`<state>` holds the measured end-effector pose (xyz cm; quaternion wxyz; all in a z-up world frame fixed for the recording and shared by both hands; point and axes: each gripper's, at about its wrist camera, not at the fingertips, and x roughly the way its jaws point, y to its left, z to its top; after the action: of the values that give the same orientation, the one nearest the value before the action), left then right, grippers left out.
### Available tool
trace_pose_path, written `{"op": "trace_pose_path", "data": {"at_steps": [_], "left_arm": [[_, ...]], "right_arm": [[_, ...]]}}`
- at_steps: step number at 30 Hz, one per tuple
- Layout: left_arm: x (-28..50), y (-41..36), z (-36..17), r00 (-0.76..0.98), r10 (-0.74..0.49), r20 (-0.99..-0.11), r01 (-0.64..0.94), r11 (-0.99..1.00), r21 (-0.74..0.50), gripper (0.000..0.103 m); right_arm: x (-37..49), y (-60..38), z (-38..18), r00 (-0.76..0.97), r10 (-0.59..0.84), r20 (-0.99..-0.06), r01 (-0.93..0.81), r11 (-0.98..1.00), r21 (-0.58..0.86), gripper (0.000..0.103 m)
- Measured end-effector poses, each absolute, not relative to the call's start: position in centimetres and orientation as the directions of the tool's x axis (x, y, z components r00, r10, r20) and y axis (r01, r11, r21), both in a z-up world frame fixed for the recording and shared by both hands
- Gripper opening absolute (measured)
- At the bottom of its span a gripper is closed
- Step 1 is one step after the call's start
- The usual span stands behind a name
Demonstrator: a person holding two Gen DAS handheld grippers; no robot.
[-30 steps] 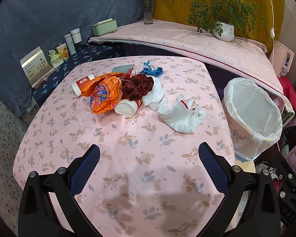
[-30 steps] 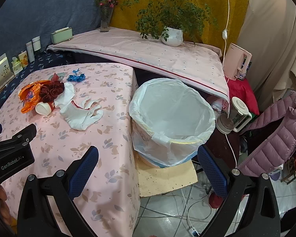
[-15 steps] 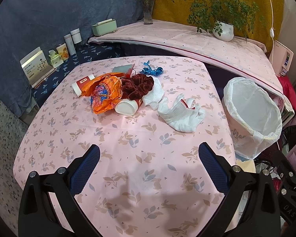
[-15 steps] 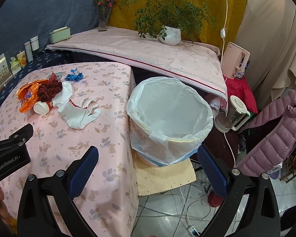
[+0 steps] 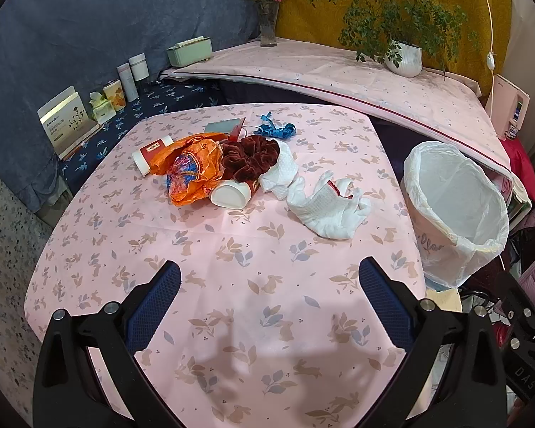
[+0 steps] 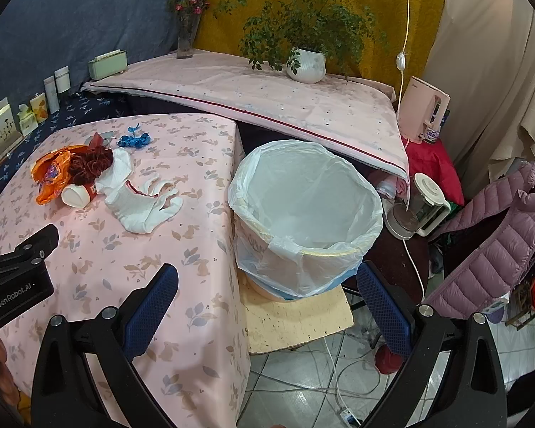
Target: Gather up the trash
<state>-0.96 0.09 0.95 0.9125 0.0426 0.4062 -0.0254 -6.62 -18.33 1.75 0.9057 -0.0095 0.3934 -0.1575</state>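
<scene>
A heap of trash lies on the pink table [image 5: 232, 285]: an orange wrapper [image 5: 192, 171], a dark red scrunchie [image 5: 251, 157], a white cup [image 5: 232, 194] on its side, crumpled white cloth [image 5: 330, 210], a blue ribbon [image 5: 276, 130] and a red-and-white tube [image 5: 149, 151]. The bin with a white liner [image 6: 303, 214] stands off the table's right edge and looks empty. My left gripper [image 5: 269, 303] is open and empty over the table's near part. My right gripper [image 6: 265, 301] is open and empty, near the bin's front rim.
A raised shelf with pink cloth [image 6: 267, 96] runs behind the table, with a potted plant [image 6: 306, 64] and a flower vase [image 6: 186, 41]. Small boxes and bottles [image 5: 125, 82] line the left. A purple jacket [image 6: 499, 232], blender [image 6: 419, 207] and cables sit right of the bin.
The right gripper has shifted slightly, so the bin and table sit a little further left in its view. The left gripper has barely moved. Both stay open.
</scene>
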Motion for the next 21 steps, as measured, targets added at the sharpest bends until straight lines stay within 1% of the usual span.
{"op": "trace_pose_path", "data": {"at_steps": [21], "left_arm": [[-1.0, 0.08, 0.99, 0.669, -0.012, -0.743, 0.081, 0.995, 0.056, 0.095]], "right_arm": [[-6.71, -18.23, 1.75, 0.642, -0.295, -0.707, 0.278, 0.95, -0.143, 0.096]]}}
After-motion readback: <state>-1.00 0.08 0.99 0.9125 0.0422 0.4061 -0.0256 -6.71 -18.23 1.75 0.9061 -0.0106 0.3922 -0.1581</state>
